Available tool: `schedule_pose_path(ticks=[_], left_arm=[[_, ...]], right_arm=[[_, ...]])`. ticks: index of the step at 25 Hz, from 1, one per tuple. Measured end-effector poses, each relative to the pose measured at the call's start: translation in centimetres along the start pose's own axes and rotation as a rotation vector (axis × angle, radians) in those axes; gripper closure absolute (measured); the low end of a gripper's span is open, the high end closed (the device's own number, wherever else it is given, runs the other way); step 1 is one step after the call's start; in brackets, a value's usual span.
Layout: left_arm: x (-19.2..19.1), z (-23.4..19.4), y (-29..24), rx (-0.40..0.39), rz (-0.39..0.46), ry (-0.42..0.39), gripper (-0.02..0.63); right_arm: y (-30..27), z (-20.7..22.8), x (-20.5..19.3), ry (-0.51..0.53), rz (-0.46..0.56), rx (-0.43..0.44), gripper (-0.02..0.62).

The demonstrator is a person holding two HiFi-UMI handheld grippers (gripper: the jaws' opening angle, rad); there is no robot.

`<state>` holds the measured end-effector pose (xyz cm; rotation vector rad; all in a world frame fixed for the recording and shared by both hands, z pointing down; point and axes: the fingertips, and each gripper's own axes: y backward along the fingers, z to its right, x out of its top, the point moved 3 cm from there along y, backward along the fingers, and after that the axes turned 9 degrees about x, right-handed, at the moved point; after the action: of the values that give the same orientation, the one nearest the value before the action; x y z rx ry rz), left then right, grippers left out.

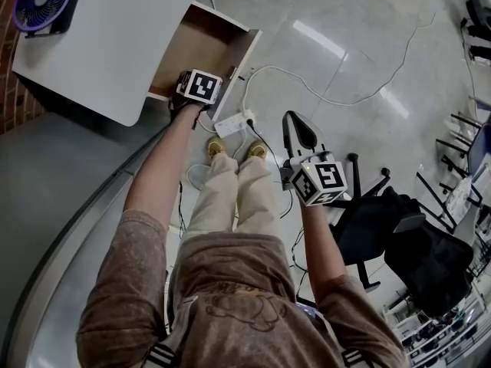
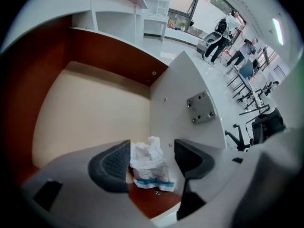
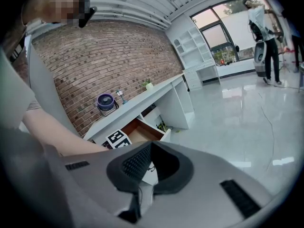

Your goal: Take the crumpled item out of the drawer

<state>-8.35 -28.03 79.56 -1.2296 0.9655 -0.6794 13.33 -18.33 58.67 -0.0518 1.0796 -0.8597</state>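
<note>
Now our left tongs (image 2: 152,158) reach into the drawer (image 2: 90,113), standing apart around the paper (image 2: 149,169) so we can clamp it; our right tongs (image 3: 150,164), together, wait aside.

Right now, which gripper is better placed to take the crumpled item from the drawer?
Left. The left gripper is inside the open drawer, jaws apart around the crumpled item. The right gripper, shut and empty, is held away from it.
</note>
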Motion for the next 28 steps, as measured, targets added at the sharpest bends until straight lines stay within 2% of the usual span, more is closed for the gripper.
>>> schedule_pose_path(ticks=[6,8,12,15,20,21,23,28], left_arm=[[0.1,0.0,-1.4,-0.032,-0.053,0.008,0.336],[0.0,0.2,-1.5,-0.049,-0.069,0.016,0.368],[-0.8,0.4,-1.5,-0.075,-0.136,0.044,0.396],[-0.6,0.5,-1.4,-0.099,-0.132,0.058,0.399],[-0.8,0.6,-1.2,-0.090,-0.150,0.063,0.425],[-0.9,0.6,-1.2,-0.084,-0.150,0.058,0.434],[-1.0,0.6,-1.3,-0.063,-0.150,0.030,0.493],[-0.4,1.5,-1.5,-0.071,-0.107,0.003,0.535]], right_arm=[[0.1,0.3,-0.3,-0.006,0.000,-0.012,0.597],[0.2,0.4,-0.3,-0.009,0.002,-0.018,0.597],[0.3,0.5,-0.4,-0.017,0.007,-0.028,0.597],[0.4,0.1,-0.3,-0.017,0.015,-0.027,0.597],[0.5,-0.1,-0.6,-0.017,0.018,-0.029,0.597],[0.6,-0.1,-0.6,-0.017,0.018,-0.030,0.597],[0.7,-0.1,-0.7,-0.017,0.018,-0.032,0.597],[1.1,0.0,-0.9,-0.020,0.020,-0.040,0.597]])
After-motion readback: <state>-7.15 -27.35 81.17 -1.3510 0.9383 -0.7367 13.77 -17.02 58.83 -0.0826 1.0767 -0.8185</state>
